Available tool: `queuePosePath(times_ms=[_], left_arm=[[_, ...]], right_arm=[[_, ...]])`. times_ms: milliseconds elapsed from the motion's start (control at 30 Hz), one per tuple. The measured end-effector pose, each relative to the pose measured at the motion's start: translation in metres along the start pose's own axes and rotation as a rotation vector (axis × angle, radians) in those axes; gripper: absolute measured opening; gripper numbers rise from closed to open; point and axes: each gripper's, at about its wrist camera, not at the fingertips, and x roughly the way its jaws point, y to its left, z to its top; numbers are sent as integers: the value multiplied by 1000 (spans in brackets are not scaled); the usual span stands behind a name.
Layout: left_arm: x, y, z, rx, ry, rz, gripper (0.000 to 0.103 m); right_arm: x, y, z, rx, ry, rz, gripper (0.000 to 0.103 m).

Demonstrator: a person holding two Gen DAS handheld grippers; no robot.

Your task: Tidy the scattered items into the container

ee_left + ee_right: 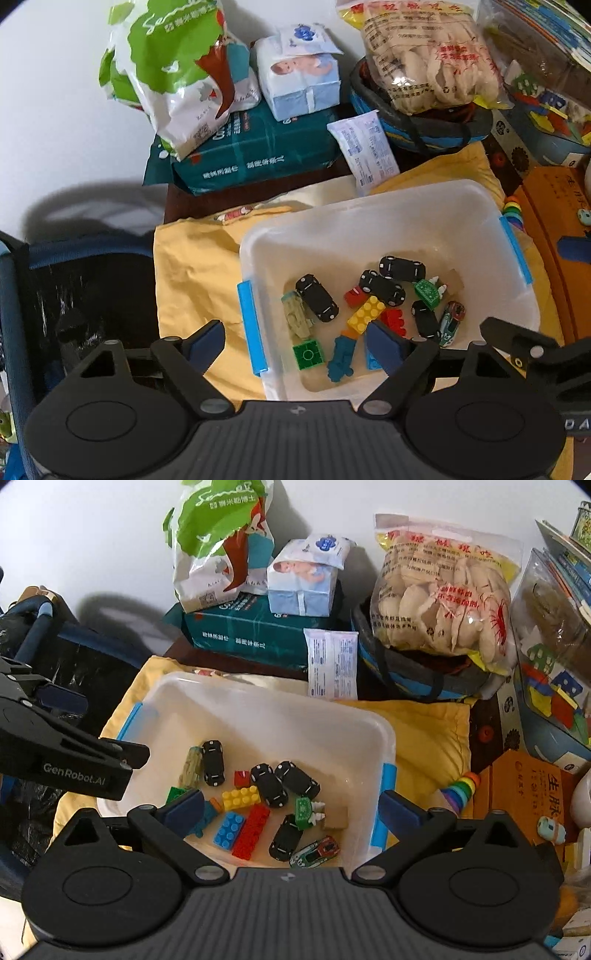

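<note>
Blue-padded, both my tongs hang apart and empty: left tongs (295, 343), right tongs (293, 810), over the translucent container (384, 738) on yellow cloth (192, 266). Inside: black toy cars (269, 785), bright bricks (242, 797).

Black claw (295, 345), blue finger pads (382, 345)

container (258, 716): translucent white plastic, smooth, with glossy blue plastic latches (252, 326). cloth (192, 273) beneath: yellow fabric, matt, creased. toy cars (268, 784): black, hard, slight sheen. building bricks (241, 797): glossy studded plastic. snack bag (443, 590): clear crinkled film, shiny. box (524, 786): orange cardboard, matt. both grippers: matt black plastic, ribbed housing.
</note>
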Motion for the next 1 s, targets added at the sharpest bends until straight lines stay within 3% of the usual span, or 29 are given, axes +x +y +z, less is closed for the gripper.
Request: queuePosePath(times_ms=[1000], left_arm=[[23,-7,-13,-8,47,30,86]], right_arm=[[24,-4,-12,9,91,-62,103]])
